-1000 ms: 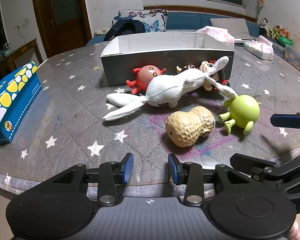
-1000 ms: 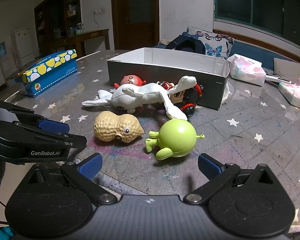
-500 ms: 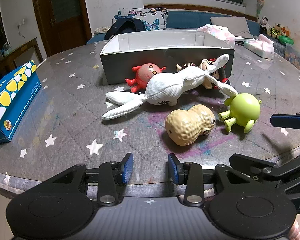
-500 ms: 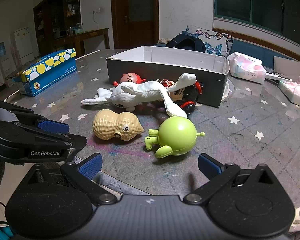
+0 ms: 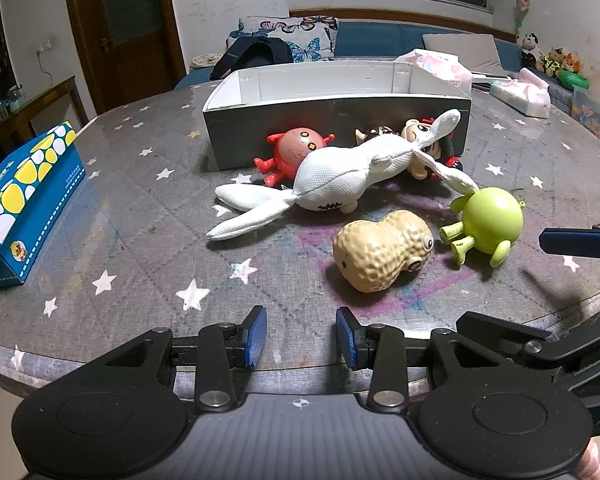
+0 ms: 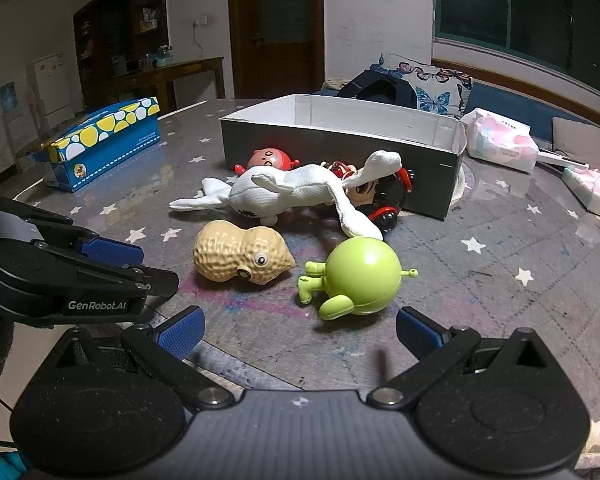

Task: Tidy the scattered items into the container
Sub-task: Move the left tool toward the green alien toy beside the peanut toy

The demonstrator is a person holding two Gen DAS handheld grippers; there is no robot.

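A grey open box (image 5: 336,128) (image 6: 340,152) stands on the star-patterned table. In front of it lie a white plush rabbit (image 5: 340,184) (image 6: 284,196), a red round toy (image 5: 296,152) (image 6: 266,158), a dark doll with red wheels (image 6: 384,200), a peanut toy (image 5: 380,254) (image 6: 240,256) and a green ball toy (image 5: 488,224) (image 6: 360,276). My left gripper (image 5: 300,336) is open and empty at the table's near edge, short of the peanut. My right gripper (image 6: 300,332) is wide open and empty, just short of the green toy.
A blue and yellow tissue box (image 5: 24,196) (image 6: 104,140) sits at the left of the table. Pink tissue packs (image 6: 500,144) lie at the right behind the box. A sofa with cushions (image 5: 292,40) stands beyond the table.
Both grippers have crept slightly forward toward the toys. Both stay open and the toys have not moved.
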